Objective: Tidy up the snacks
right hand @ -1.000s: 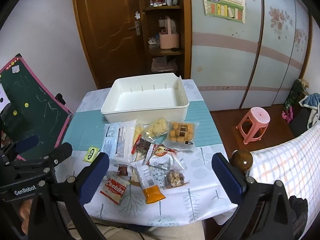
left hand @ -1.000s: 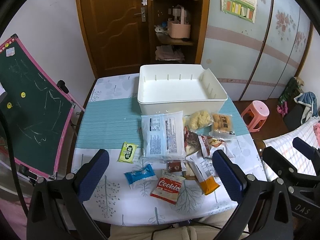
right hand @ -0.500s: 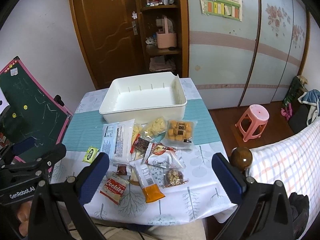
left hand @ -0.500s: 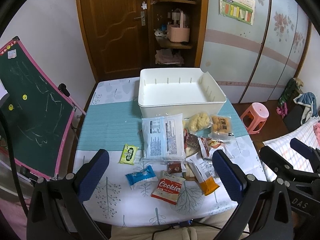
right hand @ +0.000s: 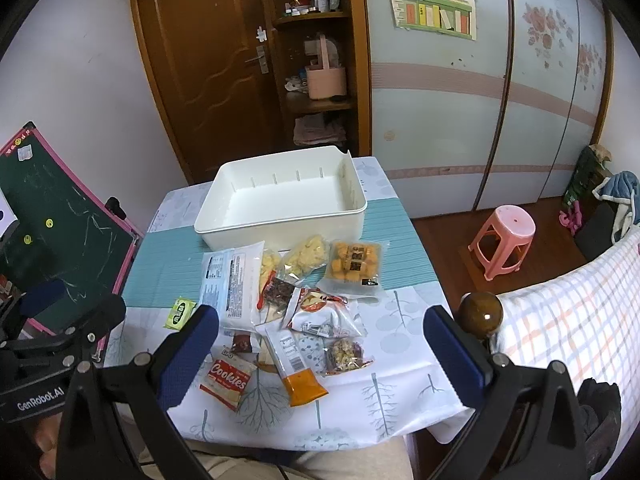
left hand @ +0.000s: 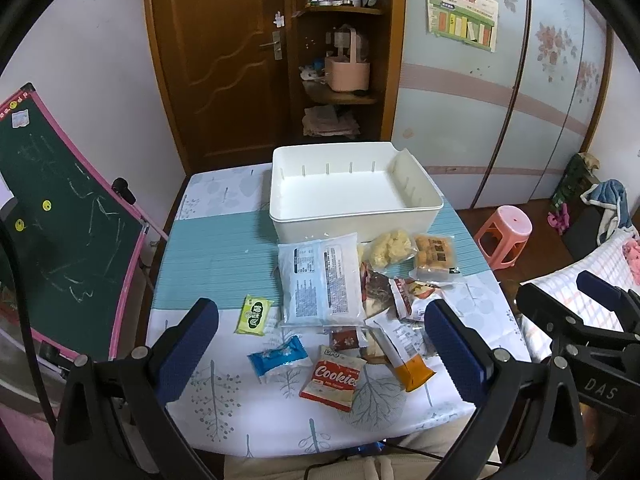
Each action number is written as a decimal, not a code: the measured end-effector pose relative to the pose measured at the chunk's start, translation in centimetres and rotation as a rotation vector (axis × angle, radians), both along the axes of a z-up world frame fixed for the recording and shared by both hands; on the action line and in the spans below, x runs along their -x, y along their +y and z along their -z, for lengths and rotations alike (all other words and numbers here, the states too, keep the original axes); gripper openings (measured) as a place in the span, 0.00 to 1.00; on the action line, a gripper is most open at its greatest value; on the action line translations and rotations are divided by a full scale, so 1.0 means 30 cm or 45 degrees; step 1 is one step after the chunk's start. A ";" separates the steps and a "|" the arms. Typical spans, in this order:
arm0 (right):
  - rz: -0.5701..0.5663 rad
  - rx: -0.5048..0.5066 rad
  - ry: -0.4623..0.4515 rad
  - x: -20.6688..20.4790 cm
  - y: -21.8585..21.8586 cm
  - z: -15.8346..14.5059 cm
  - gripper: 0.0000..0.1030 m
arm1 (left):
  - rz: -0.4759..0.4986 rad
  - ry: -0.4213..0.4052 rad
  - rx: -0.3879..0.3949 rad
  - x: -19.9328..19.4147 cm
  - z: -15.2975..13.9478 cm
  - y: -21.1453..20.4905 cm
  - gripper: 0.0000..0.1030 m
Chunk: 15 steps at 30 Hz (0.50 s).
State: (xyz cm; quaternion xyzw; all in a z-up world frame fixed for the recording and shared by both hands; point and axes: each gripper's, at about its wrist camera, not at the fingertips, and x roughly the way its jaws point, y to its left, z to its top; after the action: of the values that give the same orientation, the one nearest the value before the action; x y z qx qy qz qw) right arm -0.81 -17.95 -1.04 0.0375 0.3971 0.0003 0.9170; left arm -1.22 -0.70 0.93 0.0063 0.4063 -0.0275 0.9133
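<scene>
An empty white bin point(left hand: 352, 196) stands at the far middle of the table; it also shows in the right wrist view point(right hand: 280, 208). Several snack packs lie in front of it: a large white-blue bag point(left hand: 320, 280), a red Cookies pack point(left hand: 334, 378), a blue pack point(left hand: 278, 358), a green pack point(left hand: 254, 314), an orange-ended sachet point(left hand: 402, 354) and a bag of golden cakes point(right hand: 354, 266). My left gripper point(left hand: 320, 348) is open and empty, held above the near table edge. My right gripper point(right hand: 320, 350) is open and empty, held likewise to its right.
A green chalkboard point(left hand: 60, 232) leans left of the table. A pink stool point(left hand: 506, 230) stands on the floor to the right. A checked bed cover point(right hand: 580, 320) and a wooden knob point(right hand: 480, 314) lie near right. A door and shelves stand behind.
Both grippers have risen and pulled back a little, so the table looks slightly smaller and lower. The snacks and the bin have not moved.
</scene>
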 end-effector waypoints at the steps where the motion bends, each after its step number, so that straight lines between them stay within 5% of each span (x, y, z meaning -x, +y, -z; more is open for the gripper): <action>1: 0.000 0.002 -0.004 0.000 -0.003 -0.002 1.00 | 0.002 0.000 0.000 -0.001 -0.002 0.000 1.00; 15: -0.030 0.046 -0.057 0.011 0.013 -0.036 1.00 | 0.009 -0.031 -0.018 0.015 -0.008 -0.003 1.00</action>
State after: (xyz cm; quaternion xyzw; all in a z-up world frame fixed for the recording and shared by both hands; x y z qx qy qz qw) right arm -1.14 -17.56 0.03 0.0162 0.3767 0.0048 0.9262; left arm -1.68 -0.79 1.16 0.0144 0.3953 -0.0276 0.9180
